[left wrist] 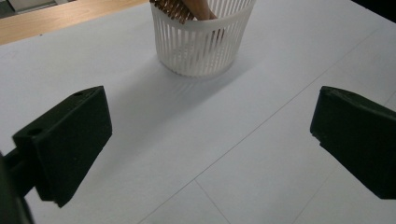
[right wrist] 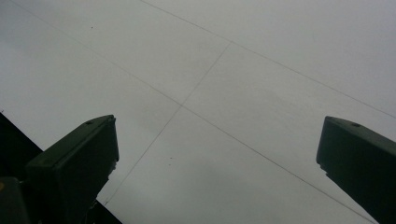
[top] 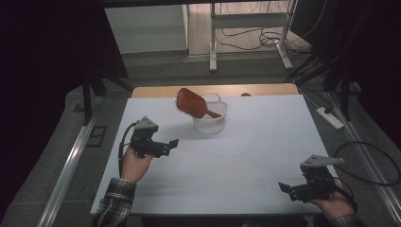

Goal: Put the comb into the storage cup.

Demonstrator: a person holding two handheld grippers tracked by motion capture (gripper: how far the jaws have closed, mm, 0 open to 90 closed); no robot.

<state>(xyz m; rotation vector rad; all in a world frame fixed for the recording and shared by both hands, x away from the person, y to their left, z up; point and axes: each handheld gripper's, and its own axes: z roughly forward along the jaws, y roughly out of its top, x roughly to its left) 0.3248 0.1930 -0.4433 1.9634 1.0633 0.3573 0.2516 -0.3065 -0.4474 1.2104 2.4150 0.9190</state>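
I have the white slotted basket (top: 210, 120) as my landmark: the wooden hairbrush (top: 191, 101) stands in it, handle down, bristled head tilted out over the rim toward the far left. My left gripper (top: 171, 144) sits near the basket on its near-left side, jaws spread wide and empty; my right gripper (top: 285, 188) is well apart, near-right, jaws also wide. The brush looks stiff and light, the varnish probably slick, so I'd pinch the neck just above the rim.
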